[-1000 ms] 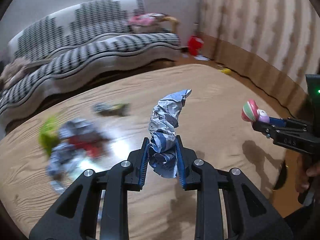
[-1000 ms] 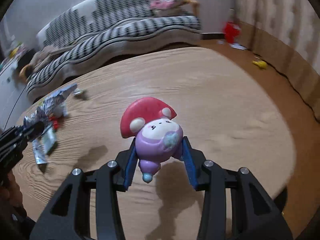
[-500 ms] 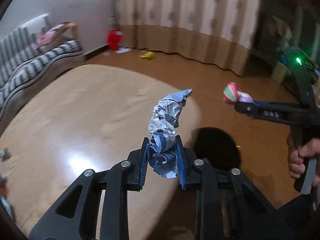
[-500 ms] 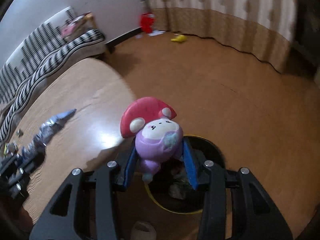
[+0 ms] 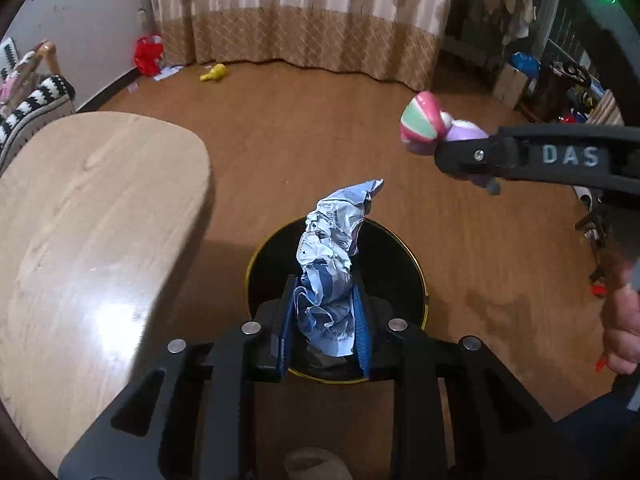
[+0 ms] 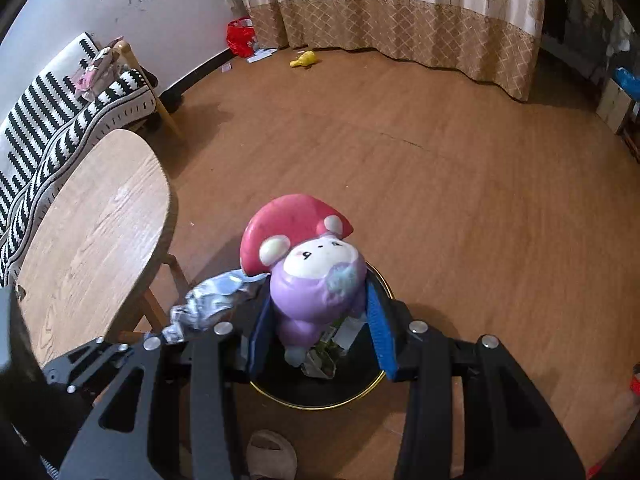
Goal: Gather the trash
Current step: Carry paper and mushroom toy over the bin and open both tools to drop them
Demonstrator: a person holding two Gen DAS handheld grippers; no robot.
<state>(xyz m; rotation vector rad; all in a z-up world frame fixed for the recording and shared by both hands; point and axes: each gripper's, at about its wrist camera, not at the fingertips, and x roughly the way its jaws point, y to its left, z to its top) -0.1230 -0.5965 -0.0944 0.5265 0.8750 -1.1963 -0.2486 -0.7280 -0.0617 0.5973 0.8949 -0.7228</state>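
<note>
**Desk:** Crumpled silver-and-blue foil, centre of the left wrist view — who has it?

**Photographer:** The left gripper [image 5: 324, 320]. Its blue-padded fingers [image 5: 285, 332] are pressed in on the lower part of the foil wrapper [image 5: 328, 264], which stands upright above the black bin [image 5: 400, 252]. The bin, gold at the rim, sits on the brown wooden floor [image 5: 320, 128] at lower centre of the frame, just right of the light wooden table [image 5: 92, 216].

**Desk:** And the other hand?

**Photographer:** The right gripper [image 6: 322, 328] is closed on a squishy toy [image 6: 312, 268], purple body, red mushroom cap, face toward the lens. It hangs over the same bin [image 6: 360, 392]; scraps of wrapper lie inside, below the toy. In the left wrist view the toy [image 5: 424, 124] shows at upper right, pinched at the tip of the right gripper [image 5: 460, 152], with the person's hand [image 5: 624, 328] at the right edge.

**Desk:** Surroundings?

**Photographer:** Striped sofa [image 6: 48, 120] at the left edge, patterned curtain [image 6: 400, 4] across the top, a red bag [image 6: 240, 36] and a yellow object [image 6: 304, 59] on the floor beneath it. A slipper toe [image 6: 272, 454] pokes in at bottom centre.
</note>
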